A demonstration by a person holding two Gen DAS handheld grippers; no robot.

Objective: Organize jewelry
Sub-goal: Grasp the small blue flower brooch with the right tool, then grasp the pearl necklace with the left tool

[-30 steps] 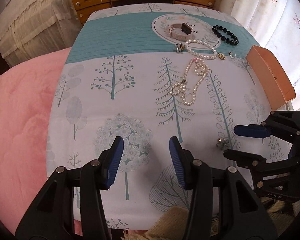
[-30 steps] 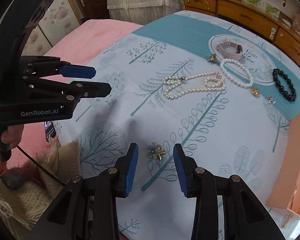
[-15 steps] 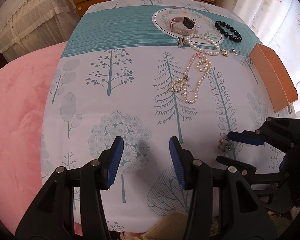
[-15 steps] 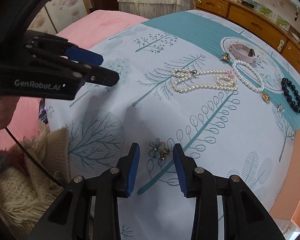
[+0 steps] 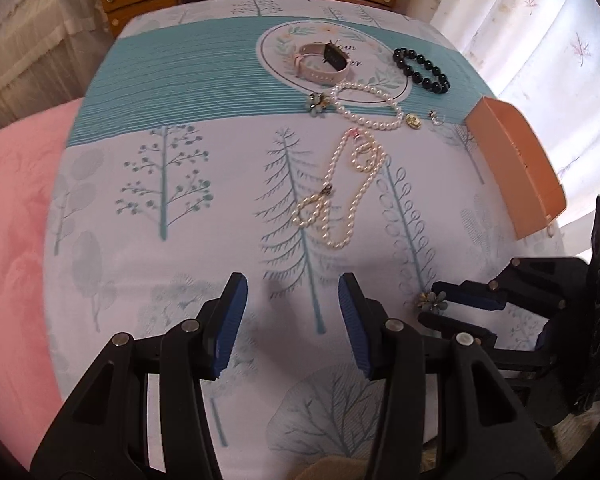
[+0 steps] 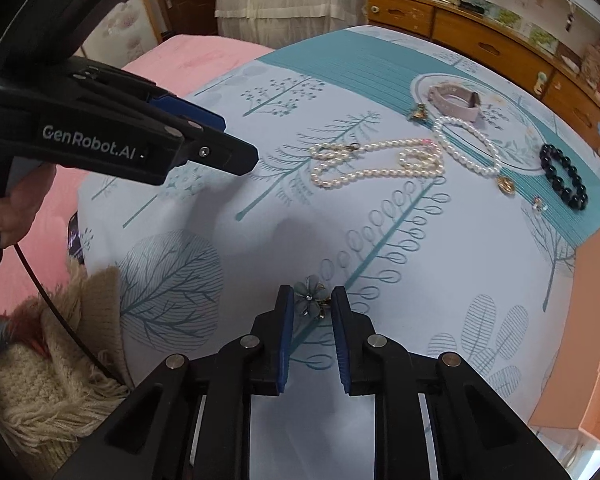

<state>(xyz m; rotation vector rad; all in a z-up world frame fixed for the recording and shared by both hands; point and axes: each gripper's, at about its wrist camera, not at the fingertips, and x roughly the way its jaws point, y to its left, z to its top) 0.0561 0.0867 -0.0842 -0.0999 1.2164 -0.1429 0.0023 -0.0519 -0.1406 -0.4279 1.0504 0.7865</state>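
A grey-blue flower earring (image 6: pixel 311 300) lies on the tree-print cloth near the table's front edge. My right gripper (image 6: pixel 313 300) is closing on it, and its blue pads touch the petals on both sides. The left wrist view shows the same earring (image 5: pixel 434 301) at the tips of the right gripper (image 5: pixel 428 307). My left gripper (image 5: pixel 292 292) hangs open and empty over the cloth, short of the long pearl necklace (image 5: pixel 352 188). In the right wrist view the left gripper (image 6: pixel 240 140) stands at the upper left.
Beyond the pearl necklace (image 6: pixel 380 160) lie a pearl bracelet (image 6: pixel 468 148), a pink watch (image 6: pixel 456 100), a black bead bracelet (image 6: pixel 564 176), a second flower earring (image 6: pixel 418 112) and a small ring (image 6: pixel 538 202). An orange box (image 6: pixel 592 340) stands at the right edge. A fringed knit (image 6: pixel 40 360) lies at the front left.
The right gripper's jaws have narrowed around the flower earring. The left gripper has moved forward, closer to the pearl necklace, still open.
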